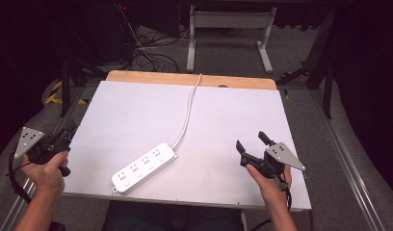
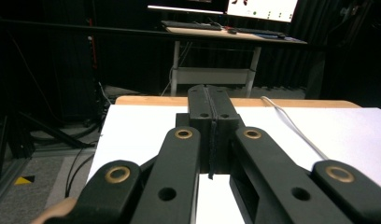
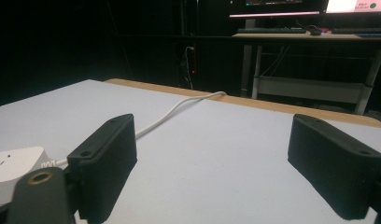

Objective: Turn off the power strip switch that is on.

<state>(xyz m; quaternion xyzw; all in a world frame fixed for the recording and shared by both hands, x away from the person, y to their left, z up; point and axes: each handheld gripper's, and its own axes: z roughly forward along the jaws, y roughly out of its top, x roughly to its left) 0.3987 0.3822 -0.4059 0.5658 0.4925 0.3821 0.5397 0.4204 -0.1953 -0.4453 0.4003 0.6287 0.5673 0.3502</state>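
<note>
A white power strip (image 1: 144, 167) lies slantwise near the front of the white table (image 1: 137, 110), its end also in the right gripper view (image 3: 13, 163). Its white cable (image 1: 187, 113) runs over the table's far edge (image 3: 179, 108) (image 2: 296, 130). My left gripper (image 1: 69, 131) hangs just off the table's left edge, held in a hand; its jaws are pressed together with nothing between them (image 2: 210, 100). My right gripper (image 1: 252, 140) hovers over the table's front right, jaws spread wide and empty (image 3: 212, 158).
A strip of bare wood (image 1: 185, 78) borders the table's far edge. Beyond it stand a white desk frame (image 1: 230, 29) and tangled cables (image 1: 146, 53) on the floor. A metal rail (image 1: 351, 173) runs along the right side.
</note>
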